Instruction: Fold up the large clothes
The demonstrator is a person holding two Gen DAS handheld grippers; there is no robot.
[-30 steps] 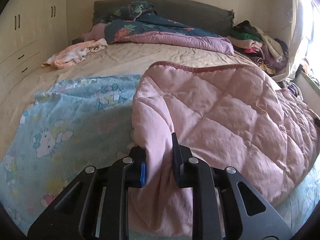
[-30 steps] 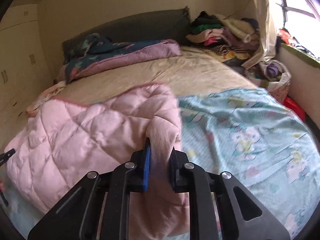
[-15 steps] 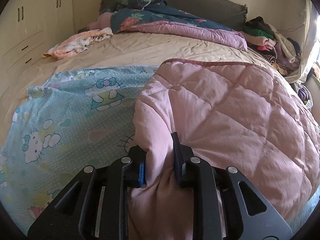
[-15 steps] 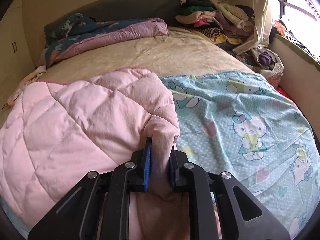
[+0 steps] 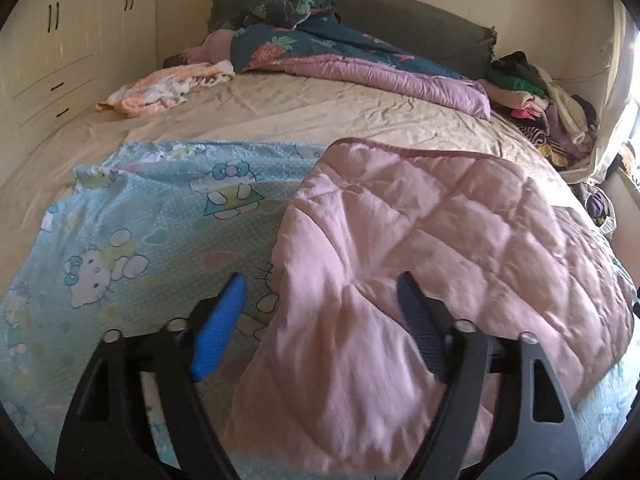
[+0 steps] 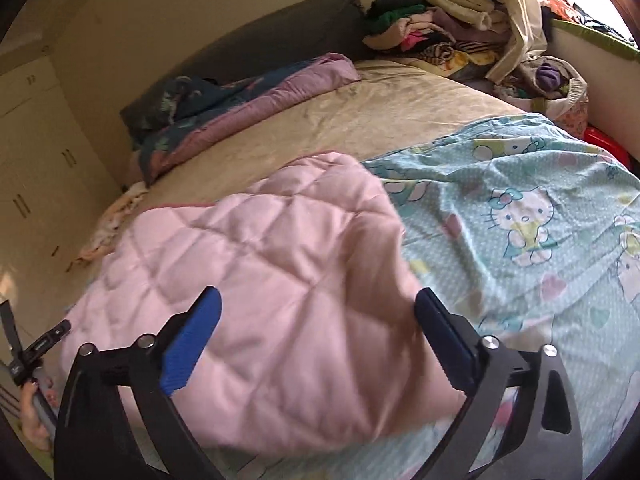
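Jaws just opened wide, pink quilt (image 5: 440, 216) released onto bed | left tool (image 5: 320, 284), right tool (image 6: 316, 296) angled down, empty.

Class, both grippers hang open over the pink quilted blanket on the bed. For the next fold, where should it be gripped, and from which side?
Probably at the two near corners of the pink quilted blanket, approached from the foot of the bed. There its loose edge drapes toward both the left gripper and right gripper, whose jaws have just opened, cloth lying between unpinched. The piped far edge lies flat beyond.
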